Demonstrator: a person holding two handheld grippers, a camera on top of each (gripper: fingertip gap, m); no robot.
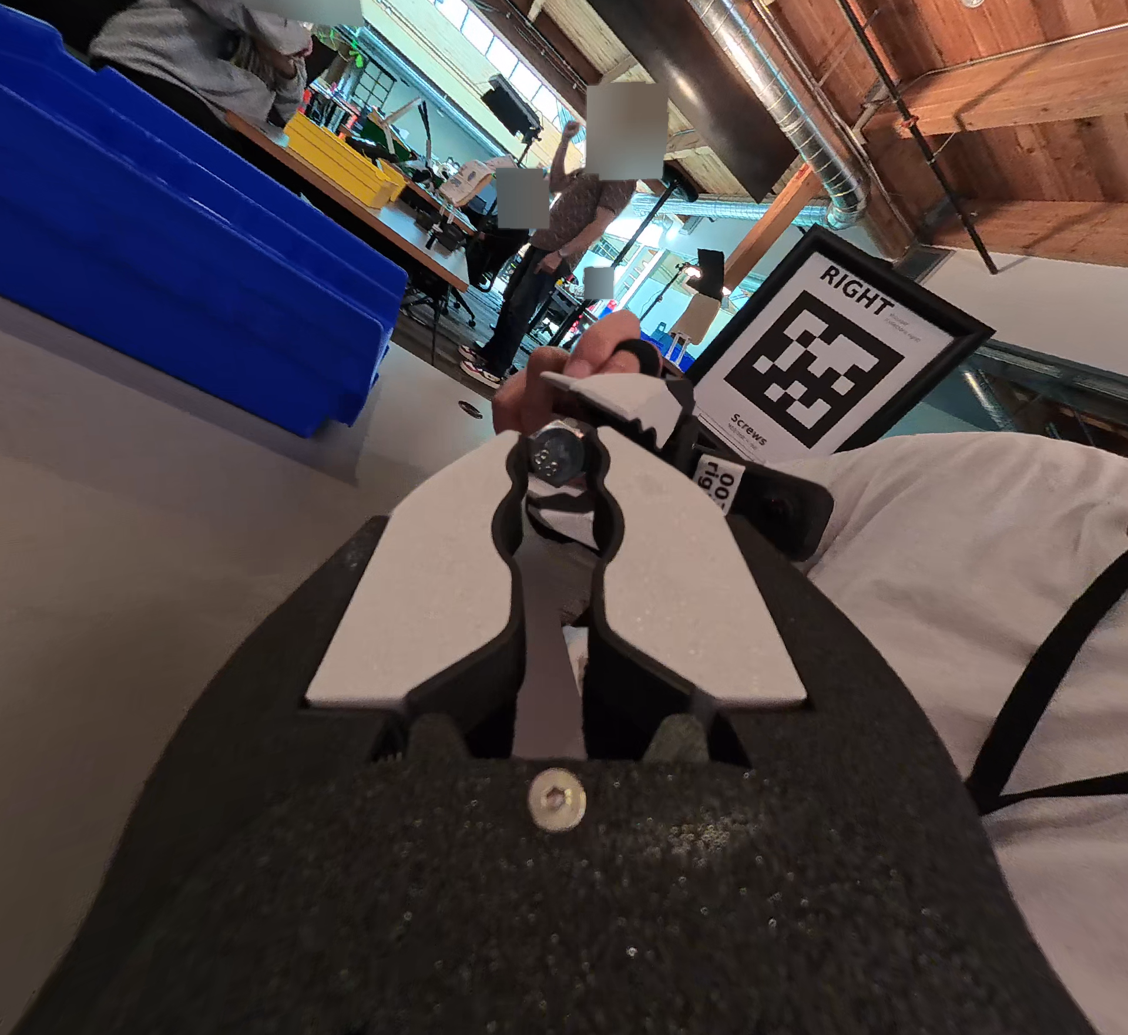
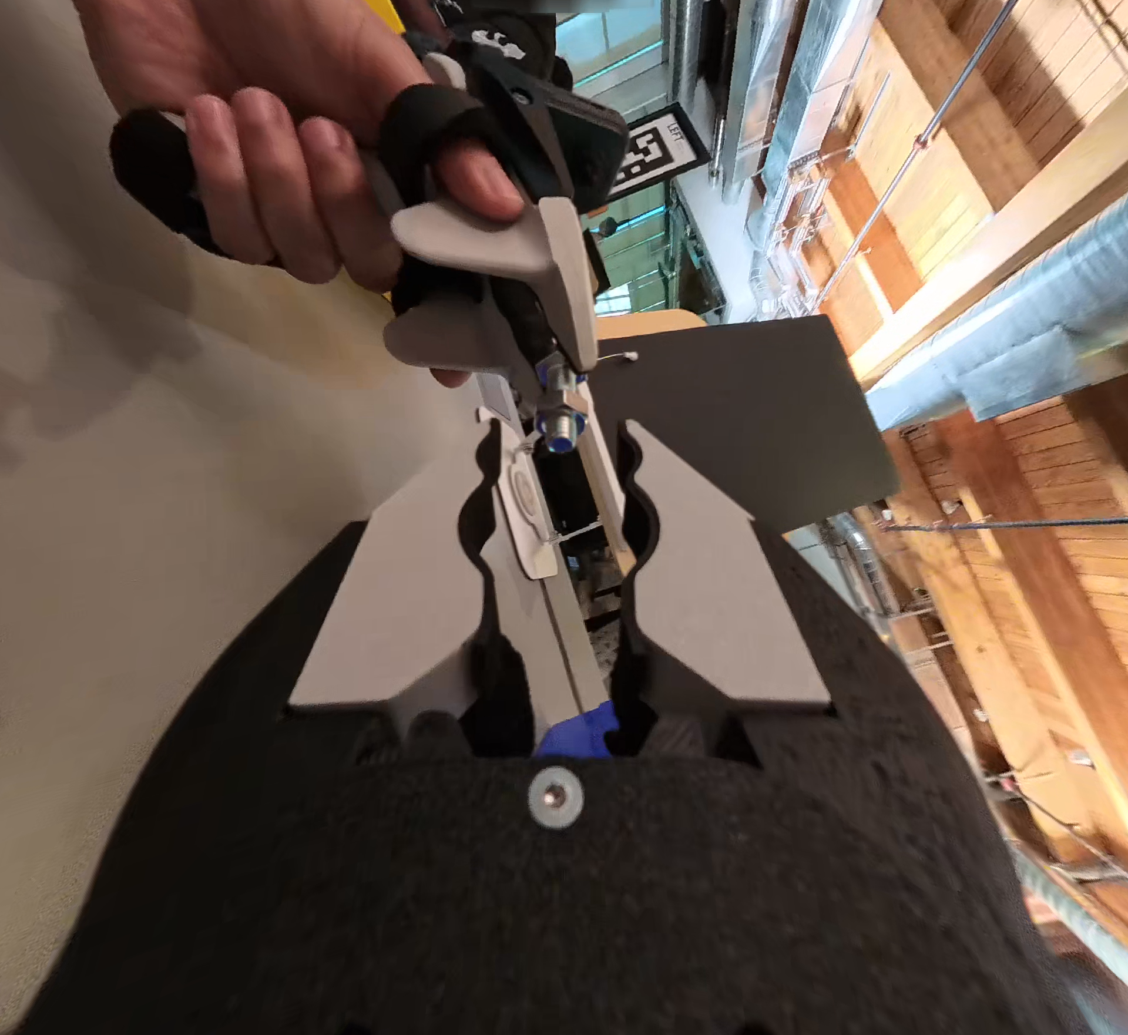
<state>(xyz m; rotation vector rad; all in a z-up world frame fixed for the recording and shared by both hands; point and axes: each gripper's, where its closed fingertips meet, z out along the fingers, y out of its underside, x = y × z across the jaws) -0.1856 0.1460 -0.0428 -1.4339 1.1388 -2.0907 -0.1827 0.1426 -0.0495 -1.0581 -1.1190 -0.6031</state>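
While you hold both tools up in the air, your left gripper (image 1: 558, 456) is clenched on a silver bolt (image 1: 556, 452); its two white fingers (image 1: 455, 523) press on the sides of the bolt's six-sided head, right at the tips. Far to the left sit stacked blue bins (image 1: 183, 249) on the pale table (image 1: 122, 578); a yellow bin (image 1: 342, 157) stands on a table farther back, and people stand in the room behind. Just past the bolt is your other hand (image 1: 549, 377), wrapped round the right gripper, which points back at you; to the right of it stands a black-framed sign (image 1: 836, 353) with a checked square, and then your white shirt (image 1: 976, 578). From the other side, your left hand (image 2: 262, 108) grips the handle at the upper left; the bolt (image 2: 561, 401) sticks out of those far tips with a nut on its thread and a blue end. Your right gripper (image 2: 558, 438) is let go and spread wide; the bolt hangs just past its tips, apart from both fingers (image 2: 690, 523). A dark panel (image 2: 763, 426) lies to the right.
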